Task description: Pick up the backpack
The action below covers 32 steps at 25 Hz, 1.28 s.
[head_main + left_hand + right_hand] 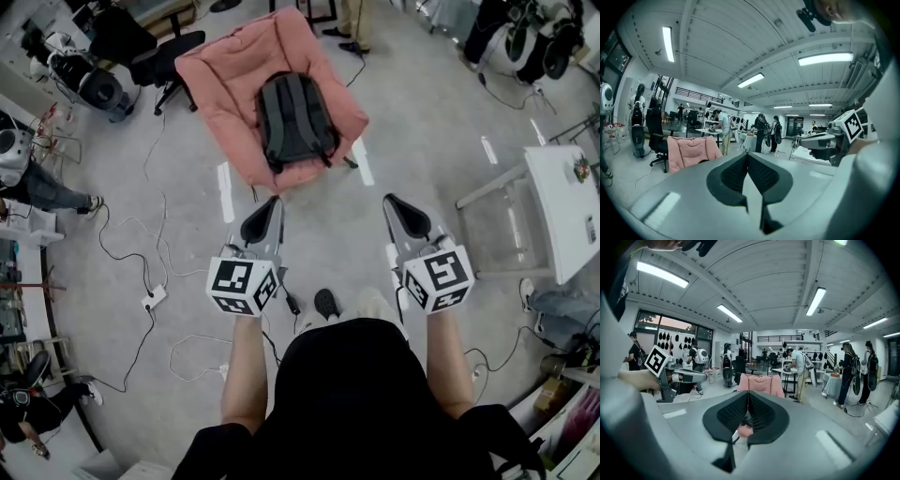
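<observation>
In the head view, a dark grey fabric backpack [296, 120] is seen lying flat, straps uppermost, on a pink padded fabric chair [211, 70]. The left gripper [274, 201] and the right gripper [389, 199] are held side by side above the grey floor [422, 112], pointed towards the chair and well short of the backpack. A white table [562, 206] is seen at the right edge.

In the left gripper view, the jaws are pressed together with nothing between them. The chair is seen to their left, the right gripper to their right.

In the right gripper view, the jaws are likewise met tip to tip and nothing is pinched. The chair is seen just beyond the tips.
</observation>
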Tool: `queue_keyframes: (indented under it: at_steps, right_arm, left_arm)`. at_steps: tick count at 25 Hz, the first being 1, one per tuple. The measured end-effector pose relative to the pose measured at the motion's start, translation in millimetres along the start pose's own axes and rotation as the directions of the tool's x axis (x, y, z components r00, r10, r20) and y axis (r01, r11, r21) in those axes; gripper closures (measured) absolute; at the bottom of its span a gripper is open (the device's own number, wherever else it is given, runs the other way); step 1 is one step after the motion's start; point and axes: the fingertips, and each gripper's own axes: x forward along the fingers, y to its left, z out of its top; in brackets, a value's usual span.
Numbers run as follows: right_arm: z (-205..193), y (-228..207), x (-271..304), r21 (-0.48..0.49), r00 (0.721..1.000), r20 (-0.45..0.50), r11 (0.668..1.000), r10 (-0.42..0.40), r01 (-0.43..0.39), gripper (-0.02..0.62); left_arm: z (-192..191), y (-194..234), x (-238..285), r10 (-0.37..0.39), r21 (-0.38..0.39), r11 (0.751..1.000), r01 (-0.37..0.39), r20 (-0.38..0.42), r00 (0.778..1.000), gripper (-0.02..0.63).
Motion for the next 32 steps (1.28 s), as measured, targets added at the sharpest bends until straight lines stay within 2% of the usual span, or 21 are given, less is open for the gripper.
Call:
queue_keyframes:
  at_steps: [11,21,24,32]
  right_arm:
    - [-26.9,-18.1,25.7,0.027,0.998,-0.065,0.999,0.022,-0.020,0.584]
    - [-15.1,-59.2,84.3,0.045,0.996,-0.062,0.997,0.061,-0.058,0.582]
    - [-12.9,-73.1,106.6,0.053,0.993,-0.074,0.994,0.097,-0.093,0.581]
    - [0.2,-111.5,159.1,0.054,0.985,-0.080,0.987,0.153,-0.149,0.552]
  left_arm:
    - [-20.0,8.7,20.9,0.023,-0.013,1.000,-0.023,-0.048,0.999,0.609]
    - [-5.0,36.7,76.2,0.042,0.009,0.999,-0.041,-0.065,0.997,0.598]
    - [1.1,48.2,98.2,0.062,0.014,0.998,-0.062,-0.066,0.996,0.595]
    - [14.9,65.7,153.8,0.091,0.002,0.996,-0.091,-0.073,0.993,0.554]
